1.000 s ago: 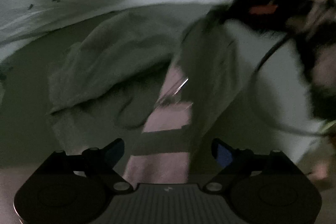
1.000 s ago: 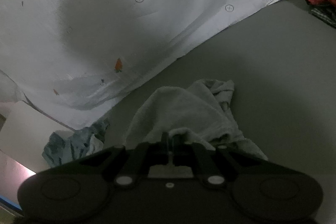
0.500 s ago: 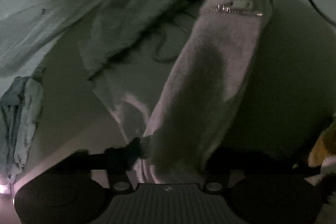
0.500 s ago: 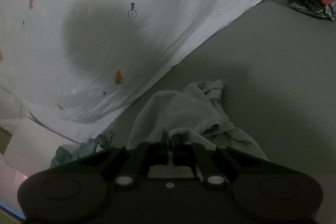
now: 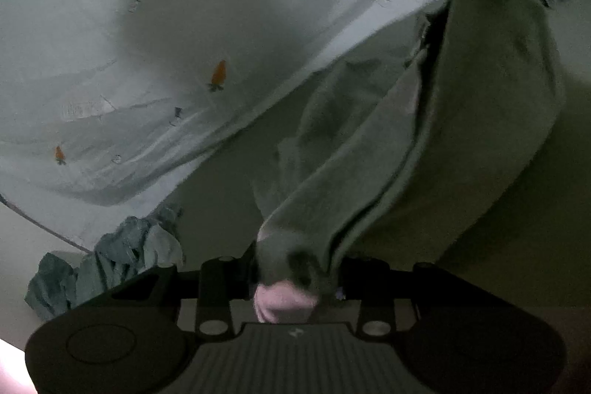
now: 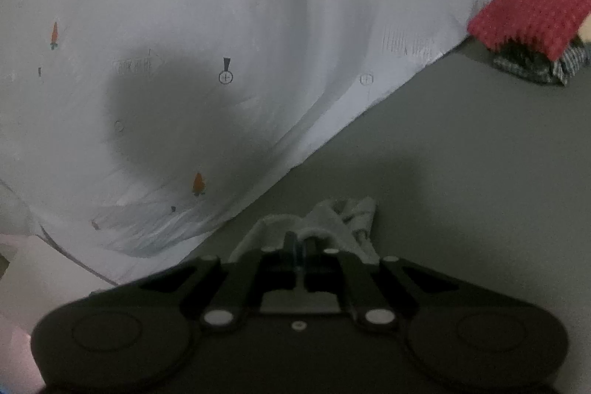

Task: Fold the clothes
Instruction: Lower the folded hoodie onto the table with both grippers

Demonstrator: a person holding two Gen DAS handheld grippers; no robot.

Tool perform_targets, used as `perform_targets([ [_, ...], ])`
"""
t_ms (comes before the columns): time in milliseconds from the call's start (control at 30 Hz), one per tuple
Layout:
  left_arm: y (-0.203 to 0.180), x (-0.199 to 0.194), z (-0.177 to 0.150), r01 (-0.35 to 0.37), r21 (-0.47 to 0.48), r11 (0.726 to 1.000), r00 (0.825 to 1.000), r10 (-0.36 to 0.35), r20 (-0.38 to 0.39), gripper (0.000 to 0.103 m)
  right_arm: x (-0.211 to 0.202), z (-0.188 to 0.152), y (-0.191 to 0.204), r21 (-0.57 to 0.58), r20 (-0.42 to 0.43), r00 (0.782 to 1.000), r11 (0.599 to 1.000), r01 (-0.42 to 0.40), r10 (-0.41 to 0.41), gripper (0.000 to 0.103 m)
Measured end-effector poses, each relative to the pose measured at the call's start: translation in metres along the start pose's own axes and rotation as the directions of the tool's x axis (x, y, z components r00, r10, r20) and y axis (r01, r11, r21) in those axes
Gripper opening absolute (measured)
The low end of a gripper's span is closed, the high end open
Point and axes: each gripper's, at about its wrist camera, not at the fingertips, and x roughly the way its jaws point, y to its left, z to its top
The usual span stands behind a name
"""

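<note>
The light is dim and greyish. A grey surface (image 6: 461,180) spreads under everything, smooth and plain. Across its far side lies a white sheet (image 6: 295,6) printed with small orange carrots, creased and crossed by a broad dark shadow. A red knitted cloth (image 6: 532,10) sits on a checked one at the far right. A crumpled teal cloth (image 5: 110,264) lies by the sheet's edge.

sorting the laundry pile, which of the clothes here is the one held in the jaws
The grey-green garment: both grippers' jaws have its cloth between them. The crumpled teal garment and the folded red knit lie untouched on the bed.
</note>
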Motion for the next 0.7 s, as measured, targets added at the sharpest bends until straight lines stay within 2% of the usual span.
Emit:
perform_targets([
  [67,0.013,0.012,0.006,-0.020,-0.027,0.999,1.000,0.020,-0.002,0.037,0.004,0.004,0.003,-0.017,0.009,1.000,1.000,0.004,-0.003,0.003],
  [200,0.048,0.042,0.015,0.036,-0.157,0.987,0.999,-0.041,-0.032,0.036,0.019,0.010,0.009,-0.037,0.019,1.000,0.999,0.001,0.000,0.003],
  [300,0.056,0.054,0.018,0.072,-0.206,0.976,0.996,-0.082,-0.042,0.020,0.033,0.015,0.014,-0.051,0.026,1.000,0.999,0.001,0.000,0.003],
  [367,0.056,0.062,0.021,0.100,-0.222,0.970,0.992,-0.113,-0.048,0.014,0.042,0.020,0.017,-0.054,0.027,1.000,0.999,0.003,-0.002,0.003],
  [500,0.058,0.086,0.026,0.156,-0.244,0.957,0.983,-0.175,-0.060,0.016,0.066,0.033,0.025,-0.044,0.019,1.000,0.999,0.018,-0.018,0.003],
  [567,0.065,0.098,0.024,0.229,-0.320,0.919,0.964,-0.259,-0.053,0.027,0.079,0.039,0.027,-0.040,0.005,1.000,0.999,0.028,-0.028,0.003],
  [600,0.072,0.107,0.021,0.261,-0.377,0.889,0.952,-0.302,-0.052,0.042,0.085,0.041,0.028,-0.047,-0.001,0.999,0.998,0.039,-0.039,0.003],
  [633,0.078,0.115,0.019,0.290,-0.432,0.854,0.939,-0.342,-0.046,0.057,0.090,0.041,0.027,-0.057,-0.006,0.998,0.997,0.055,-0.055,0.003],
  [700,0.092,0.129,0.013,0.346,-0.541,0.767,0.909,-0.417,-0.010,0.073,0.098,0.042,0.026,-0.061,-0.017,0.996,0.994,0.086,-0.087,0.003],
])
